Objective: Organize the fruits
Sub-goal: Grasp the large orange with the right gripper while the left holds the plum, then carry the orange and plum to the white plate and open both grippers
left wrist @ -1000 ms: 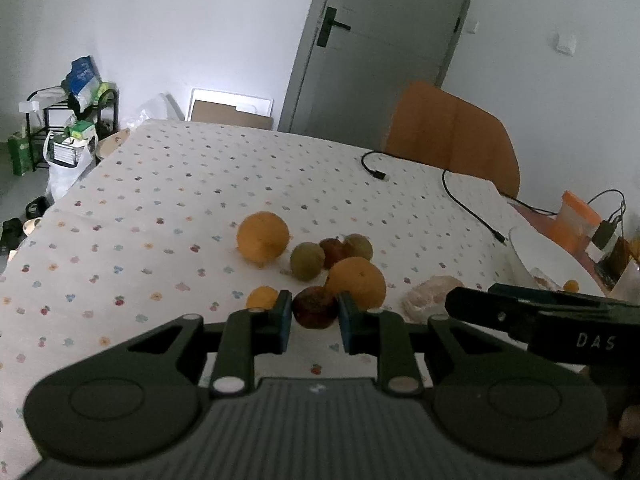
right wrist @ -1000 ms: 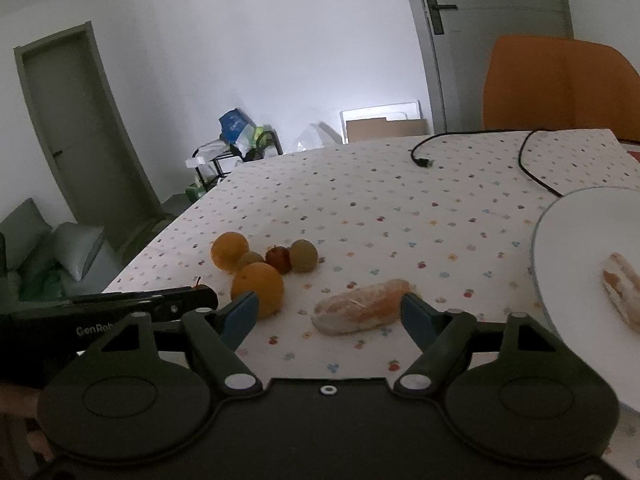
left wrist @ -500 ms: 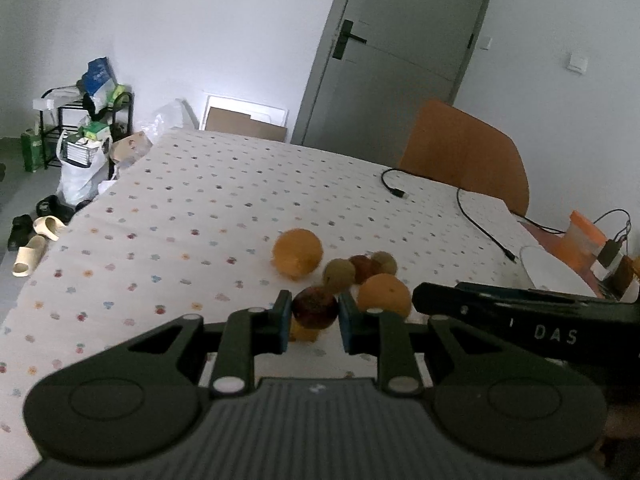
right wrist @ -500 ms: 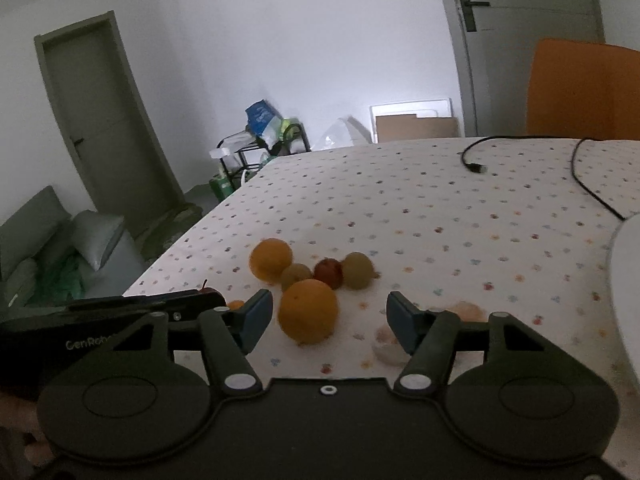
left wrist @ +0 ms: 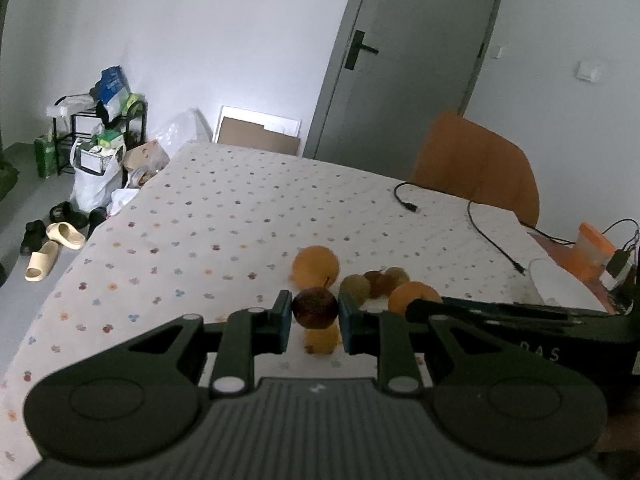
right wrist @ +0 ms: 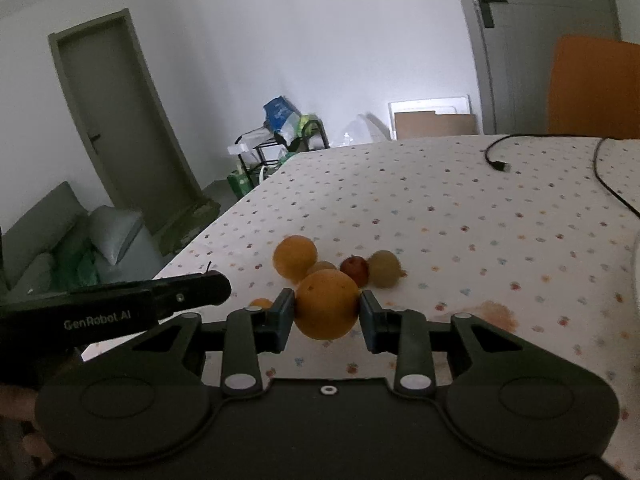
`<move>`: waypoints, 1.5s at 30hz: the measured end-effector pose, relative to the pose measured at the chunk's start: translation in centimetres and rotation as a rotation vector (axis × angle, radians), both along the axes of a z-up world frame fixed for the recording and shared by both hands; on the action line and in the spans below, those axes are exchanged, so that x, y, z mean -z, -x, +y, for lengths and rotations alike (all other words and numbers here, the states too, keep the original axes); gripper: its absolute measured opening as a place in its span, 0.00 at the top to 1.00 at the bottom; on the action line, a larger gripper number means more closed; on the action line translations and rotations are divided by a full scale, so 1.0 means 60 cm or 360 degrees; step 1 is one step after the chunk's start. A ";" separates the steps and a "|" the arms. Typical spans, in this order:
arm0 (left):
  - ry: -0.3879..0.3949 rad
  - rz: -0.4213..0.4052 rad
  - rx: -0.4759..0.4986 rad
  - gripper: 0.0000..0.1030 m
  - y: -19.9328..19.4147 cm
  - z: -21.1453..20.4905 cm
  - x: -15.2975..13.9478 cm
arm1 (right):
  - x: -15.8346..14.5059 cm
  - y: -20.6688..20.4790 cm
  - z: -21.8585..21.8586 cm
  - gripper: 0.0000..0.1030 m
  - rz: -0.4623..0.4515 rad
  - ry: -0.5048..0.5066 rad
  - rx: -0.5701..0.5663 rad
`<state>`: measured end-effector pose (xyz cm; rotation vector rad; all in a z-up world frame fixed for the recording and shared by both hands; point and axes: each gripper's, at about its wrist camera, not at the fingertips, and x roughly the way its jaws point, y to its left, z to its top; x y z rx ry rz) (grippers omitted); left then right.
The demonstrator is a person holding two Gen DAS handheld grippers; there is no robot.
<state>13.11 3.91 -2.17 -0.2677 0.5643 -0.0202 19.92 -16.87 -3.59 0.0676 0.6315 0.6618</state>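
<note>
My left gripper (left wrist: 315, 317) is shut on a dark red apple (left wrist: 315, 306) and holds it above the spotted tablecloth (left wrist: 224, 236), over a small orange (left wrist: 322, 341). My right gripper (right wrist: 327, 319) is shut on a large orange (right wrist: 327, 304), with both pads against its sides. Behind it lie another orange (right wrist: 295, 258), a red fruit (right wrist: 355, 270) and a greenish fruit (right wrist: 384, 268). In the left wrist view this cluster sits just past the apple: an orange (left wrist: 315, 267), a greenish fruit (left wrist: 355, 286) and the gripped orange (left wrist: 412, 295).
A white plate (left wrist: 560, 292) stands at the table's right side. Black cables (left wrist: 492, 236) run across the far right of the cloth. A blurred bread piece (right wrist: 496, 314) lies right of my right gripper. An orange chair (left wrist: 480, 164) stands behind the table.
My left gripper has risen with the apple off the cloth. My right gripper swung left from the bread to the large orange and its fingers narrowed onto it.
</note>
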 end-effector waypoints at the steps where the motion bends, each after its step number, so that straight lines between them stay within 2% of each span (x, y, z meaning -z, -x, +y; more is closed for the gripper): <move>1: 0.0002 -0.0004 0.0007 0.78 0.001 -0.004 -0.001 | -0.001 0.002 -0.006 0.68 0.0001 -0.0003 0.0008; 16: -0.0035 -0.0044 0.0191 0.78 -0.020 -0.091 -0.019 | -0.039 0.035 -0.103 0.68 -0.0101 -0.0062 0.0167; 31: -0.0048 -0.0053 0.0384 0.78 -0.042 -0.196 -0.025 | -0.043 0.054 -0.224 0.68 -0.0130 -0.0089 0.0404; 35: -0.0052 -0.0053 0.0430 0.78 -0.046 -0.225 -0.025 | -0.042 0.063 -0.259 0.68 -0.0126 -0.0146 0.0458; 36: -0.0052 -0.0054 0.0439 0.78 -0.046 -0.232 -0.025 | -0.042 0.065 -0.266 0.68 -0.0128 -0.0147 0.0474; 37: -0.0052 -0.0056 0.0452 0.78 -0.047 -0.239 -0.025 | -0.040 0.067 -0.274 0.76 -0.0133 -0.0145 0.0495; 38: -0.0054 -0.0056 0.0464 0.78 -0.047 -0.247 -0.025 | -0.039 0.070 -0.284 0.79 -0.0135 -0.0154 0.0508; 45: -0.0078 -0.0047 0.0544 0.78 -0.051 -0.298 -0.023 | -0.032 0.083 -0.345 0.80 -0.0135 -0.0191 0.0623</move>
